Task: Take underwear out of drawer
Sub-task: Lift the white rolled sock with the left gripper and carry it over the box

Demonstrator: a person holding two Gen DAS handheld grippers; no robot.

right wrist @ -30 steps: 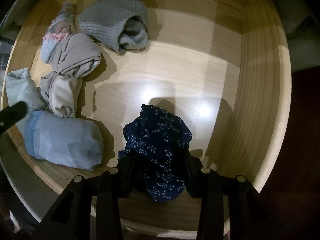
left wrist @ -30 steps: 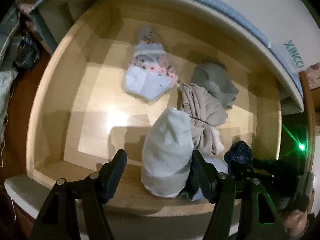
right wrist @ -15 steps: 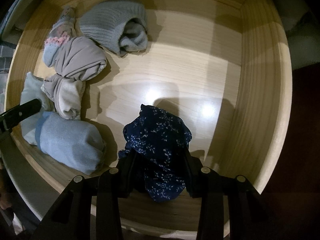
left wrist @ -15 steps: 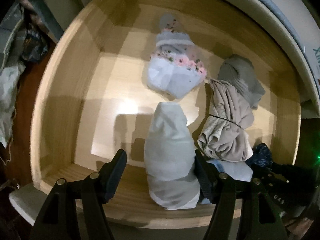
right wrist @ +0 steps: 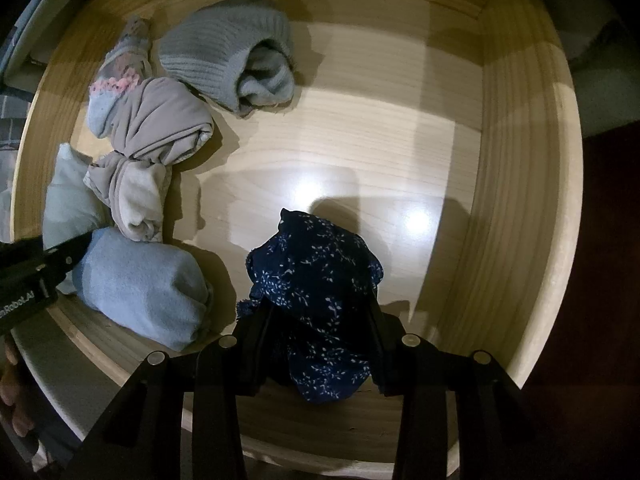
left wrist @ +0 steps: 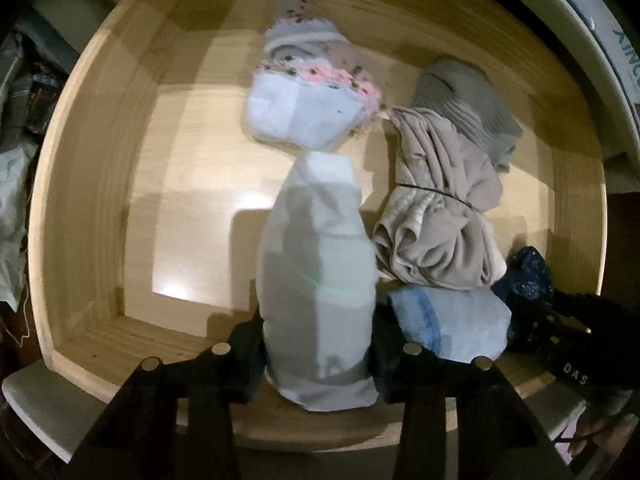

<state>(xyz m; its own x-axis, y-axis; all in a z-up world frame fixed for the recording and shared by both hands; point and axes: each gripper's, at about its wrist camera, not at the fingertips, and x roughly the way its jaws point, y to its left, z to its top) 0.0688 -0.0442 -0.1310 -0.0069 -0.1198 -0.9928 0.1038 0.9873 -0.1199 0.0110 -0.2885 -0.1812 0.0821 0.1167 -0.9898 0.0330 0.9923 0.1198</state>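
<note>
In the left wrist view a pale grey-white rolled garment (left wrist: 316, 248) stands at the front of the wooden drawer (left wrist: 80, 200). My left gripper (left wrist: 316, 320) points down over it, its jaws closing, both pads pressing on the roll's sides. The right wrist view shows my right gripper (right wrist: 318, 316) shut on navy underwear with a white floral print (right wrist: 316, 264), near the drawer's front wall. That navy piece (left wrist: 528, 276) also shows at the right edge of the left view. One finger of the left gripper (right wrist: 60, 256) reaches in at the far left.
A beige bundle tied with a black band (left wrist: 436, 220), a light blue roll (left wrist: 452, 320), grey knit socks (left wrist: 468, 100) and a pink-trimmed white sock roll (left wrist: 304, 104) lie in the drawer. Its left and right halves show bare wood floor (right wrist: 380, 140). Clutter sits outside at left.
My left gripper sank deeper into the drawer and its wide jaws closed in onto the pale roll. The right gripper and the navy underwear stayed still.
</note>
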